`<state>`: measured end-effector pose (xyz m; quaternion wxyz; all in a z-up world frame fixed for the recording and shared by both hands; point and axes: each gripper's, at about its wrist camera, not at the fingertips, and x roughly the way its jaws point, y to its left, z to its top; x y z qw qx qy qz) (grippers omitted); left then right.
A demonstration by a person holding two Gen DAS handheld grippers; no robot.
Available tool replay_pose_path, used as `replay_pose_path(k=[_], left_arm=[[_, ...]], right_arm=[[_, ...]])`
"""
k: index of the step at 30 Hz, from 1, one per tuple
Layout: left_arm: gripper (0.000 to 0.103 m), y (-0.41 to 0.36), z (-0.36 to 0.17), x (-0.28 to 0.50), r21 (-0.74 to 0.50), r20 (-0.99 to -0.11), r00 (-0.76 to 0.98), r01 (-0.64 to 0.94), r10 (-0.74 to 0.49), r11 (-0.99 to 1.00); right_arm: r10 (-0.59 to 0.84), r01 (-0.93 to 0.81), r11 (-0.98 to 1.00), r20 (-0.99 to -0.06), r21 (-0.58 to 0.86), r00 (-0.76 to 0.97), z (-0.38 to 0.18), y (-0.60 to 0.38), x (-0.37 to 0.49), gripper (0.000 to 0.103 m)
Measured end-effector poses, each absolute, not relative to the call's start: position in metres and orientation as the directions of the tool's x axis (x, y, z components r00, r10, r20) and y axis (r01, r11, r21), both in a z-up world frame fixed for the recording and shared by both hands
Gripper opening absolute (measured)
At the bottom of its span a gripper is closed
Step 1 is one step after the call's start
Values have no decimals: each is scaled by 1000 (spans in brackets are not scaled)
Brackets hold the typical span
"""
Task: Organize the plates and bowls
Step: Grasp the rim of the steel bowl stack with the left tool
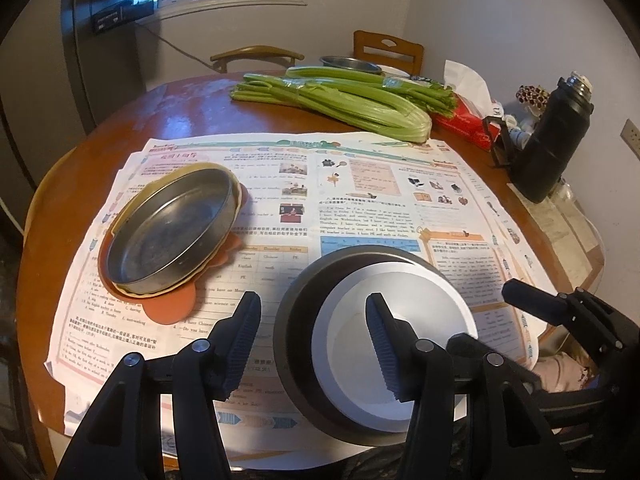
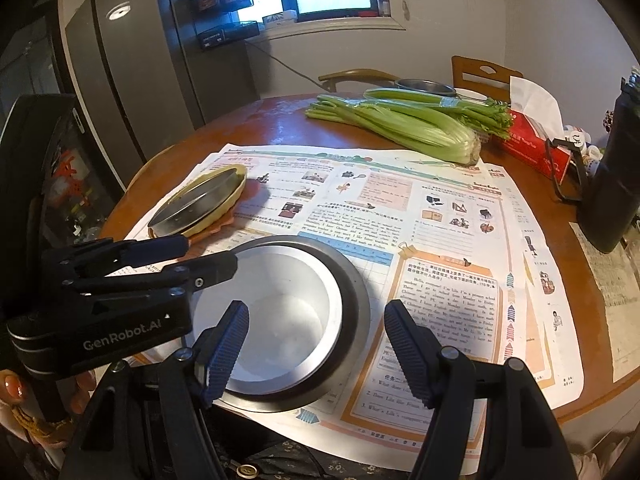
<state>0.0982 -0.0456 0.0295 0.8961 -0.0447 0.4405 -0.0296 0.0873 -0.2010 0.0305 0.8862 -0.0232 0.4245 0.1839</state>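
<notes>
A white bowl [image 1: 384, 340] [image 2: 280, 320] sits nested in a dark metal bowl [image 1: 296, 320] [image 2: 356, 292] near the table's front edge. My left gripper [image 1: 314, 344] [image 2: 210, 254] is open astride the bowls' left rim, one finger outside and one over the white bowl. My right gripper [image 2: 316, 352] [image 1: 480, 314] is open astride the right rim, with neither pad touching. Farther left, a round metal pan [image 1: 172, 232] [image 2: 196, 202] rests in a yellow dish [image 1: 236, 188] [image 2: 236, 190] on an orange scalloped plate [image 1: 172, 308].
Printed worksheets [image 1: 360, 184] [image 2: 440, 300] cover the round wooden table [image 1: 192, 104]. At the back lie celery [image 1: 352, 100] [image 2: 408, 124] and a metal bowl [image 1: 352, 65]. A red tissue box [image 1: 468, 124] and black flask [image 1: 552, 136] stand right. Chairs and a fridge [image 2: 132, 80] lie beyond.
</notes>
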Motion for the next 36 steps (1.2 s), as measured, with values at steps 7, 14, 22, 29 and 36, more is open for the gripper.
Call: replay_pose_path(k=[7, 14, 22, 29, 36], left_arm=[[56, -44, 22, 98, -116, -797, 595, 12, -100, 993], [56, -40, 10, 103, -151, -811, 570, 14, -132, 988], [56, -35, -1, 108, -168, -824, 549, 0, -141, 986], [57, -29, -10, 111, -171, -834, 535, -15, -137, 985], [57, -31, -19, 113, -175, -844, 515, -8, -146, 984]], right_arm=[[298, -325, 938, -768, 124, 567, 26, -209, 90, 71], [300, -308, 940, -786, 147, 541, 14, -215, 95, 71], [315, -307, 936, -802, 174, 508, 2, -215, 98, 71], [321, -316, 932, -812, 179, 488, -6, -211, 97, 71], [349, -323, 923, -807, 208, 476, -9, -210, 98, 71]])
